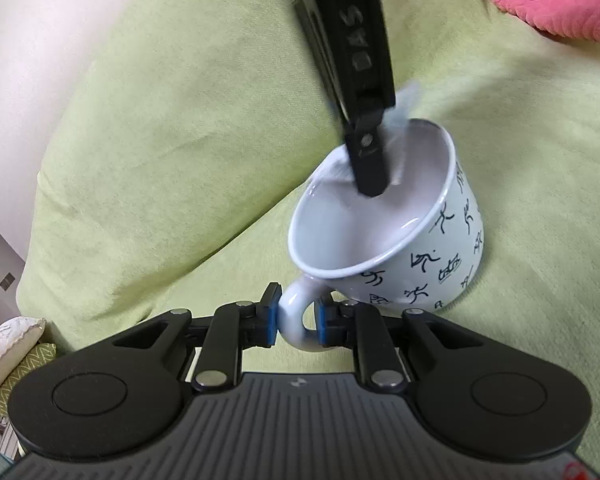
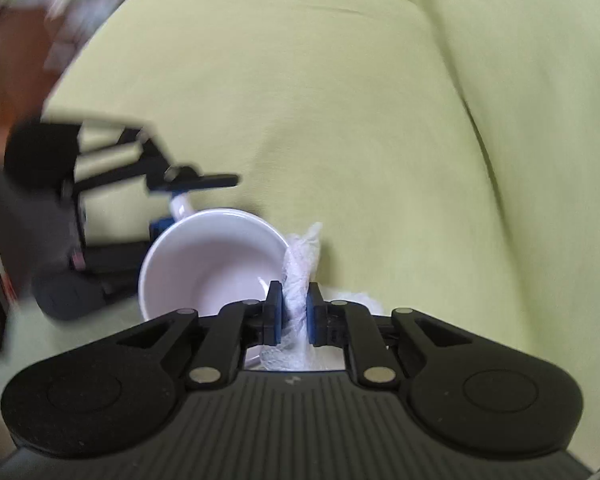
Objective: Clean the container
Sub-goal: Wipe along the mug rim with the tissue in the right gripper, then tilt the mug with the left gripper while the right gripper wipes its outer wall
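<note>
So the white ceramic mug with black stick-figure glyphs printed on its outside (image 1: 384, 236) sits in the lower right of the left wrist view, tipped over toward the camera so its mouth faces up and out, which looks deliberate: the inside is much easier to get at that way. The left gripper (image 1: 296, 320) has its blue-padded fingers closed in on either side of the mug's white loop handle (image 1: 296, 320), clamped on it rather than the body, so the rim is left free all the way round. The mug is over the light green fabric surface (image 1: 160, 140), whether it's actually resting on it or held just off it I can't tell.

The right gripper (image 2: 291, 314) is closed down tight on a scrunched white paper tissue (image 2: 298, 276), which bunches up between the pads and sticks out ahead of the fingertips. In the left wrist view that gripper comes down from the top centre of the frame with its black finger poking into the mug's mouth, tissue against the upper part of the inner wall. In the right wrist view, bottom centre, the tissue sits right at the rim.

As for contents: the mug looks empty, plain pale glossy interior, no liquid or obvious dirt that I can make out, though motion blur doesn't help. My guess is we're mid-wipe on the inside
</note>
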`<state>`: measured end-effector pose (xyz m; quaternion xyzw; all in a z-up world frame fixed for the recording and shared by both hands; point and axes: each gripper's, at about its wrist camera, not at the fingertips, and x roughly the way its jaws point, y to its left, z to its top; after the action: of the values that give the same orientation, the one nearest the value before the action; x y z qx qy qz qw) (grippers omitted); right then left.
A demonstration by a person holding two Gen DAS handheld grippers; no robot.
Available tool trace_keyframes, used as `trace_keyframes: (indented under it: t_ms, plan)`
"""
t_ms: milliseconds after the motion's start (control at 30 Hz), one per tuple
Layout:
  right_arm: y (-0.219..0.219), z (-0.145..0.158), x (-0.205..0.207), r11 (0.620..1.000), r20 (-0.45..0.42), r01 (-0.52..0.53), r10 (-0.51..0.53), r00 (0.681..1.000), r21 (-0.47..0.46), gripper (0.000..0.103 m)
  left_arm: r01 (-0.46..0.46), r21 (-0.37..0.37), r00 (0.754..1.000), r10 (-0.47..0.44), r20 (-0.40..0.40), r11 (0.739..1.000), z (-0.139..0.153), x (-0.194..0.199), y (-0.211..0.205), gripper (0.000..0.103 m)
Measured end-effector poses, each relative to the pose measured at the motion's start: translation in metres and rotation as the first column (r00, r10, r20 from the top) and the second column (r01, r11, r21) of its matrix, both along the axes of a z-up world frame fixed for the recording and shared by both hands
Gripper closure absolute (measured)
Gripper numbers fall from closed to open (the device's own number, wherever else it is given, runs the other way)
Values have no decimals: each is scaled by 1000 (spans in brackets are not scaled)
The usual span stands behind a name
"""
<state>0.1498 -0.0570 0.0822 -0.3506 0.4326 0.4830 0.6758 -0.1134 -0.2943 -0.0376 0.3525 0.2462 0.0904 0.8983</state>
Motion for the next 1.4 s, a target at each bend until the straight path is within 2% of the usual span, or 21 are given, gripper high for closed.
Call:
trace_keyframes:
  t_ms: [67,100,167,233,300,400,500,567,633,700,767,833,900,967,1000,1100,1133,1200,1300,1333,1400]
  plan:
    - [-19,1,-1,986,-66,158,-154,986,61,92,-8,-12,1000,8,-6,1000,1,0,4,85]
    - [-29,2,-2,967,-103,238,-229,968,89,91,-12,-20,1000,12,-9,1000,2,2,9,85]
    - [-55,2,-8,906,-201,387,-352,914,172,90,-22,-41,1000,21,-19,999,0,9,14,86]
    - [-82,1,-17,822,-301,508,-432,850,256,91,-30,-66,999,28,-29,997,1,14,17,86]
    - [-103,-2,-34,762,-363,556,-441,821,333,94,-37,-95,999,33,-37,995,3,21,24,86]
    - [-124,-7,-59,707,-380,566,-429,820,423,94,-47,-161,998,39,-52,986,5,68,90,86]
    - [-129,-15,-66,630,-372,579,-443,816,519,94,-55,-282,997,36,-75,958,19,61,98,84]
    - [-133,-21,-68,562,-380,590,-454,806,580,94,-66,-390,995,29,-100,919,36,75,122,89]
    - [-131,-25,-59,490,-396,594,-453,799,638,94,-86,-481,992,30,-124,872,38,80,145,90]
    - [-129,-22,-51,440,-397,578,-440,806,687,94,-119,-554,988,43,-148,824,40,104,179,90]
    - [-118,-21,-43,417,-376,547,-426,823,726,94,-158,-626,983,61,-174,763,38,140,222,89]
    - [-107,-25,-35,397,-370,531,-414,832,749,94,-195,-685,978,86,-190,702,37,153,243,90]
    - [-99,-32,-23,353,-397,543,-407,822,762,95,-233,-738,971,114,-209,633,35,155,255,90]
    - [-91,-40,-11,305,-441,563,-387,810,768,95,-265,-766,964,139,-227,585,33,156,264,88]
    - [-84,-43,-4,292,-454,568,-374,808,770,95,-279,-774,960,152,-235,569,30,162,267,88]
    - [-68,-45,13,268,-466,572,-368,805,775,95,-312,-815,950,171,-262,488,32,162,277,88]
    - [-64,-45,18,268,-469,577,-373,801,772,95,-316,-821,949,173,-265,476,33,161,280,88]
    - [-64,-41,21,280,-464,571,-367,806,771,94,-313,-823,950,172,-262,473,32,160,280,89]
    - [-68,-34,7,328,-429,495,-256,866,805,95,-296,-817,955,163,-248,495,32,158,277,89]
    - [-70,-36,0,350,-433,488,-227,872,800,95,-293,-820,956,158,-247,491,32,157,278,89]
    - [-74,-48,-10,366,-477,518,-203,855,773,95,-290,-825,957,150,-247,486,31,157,282,88]
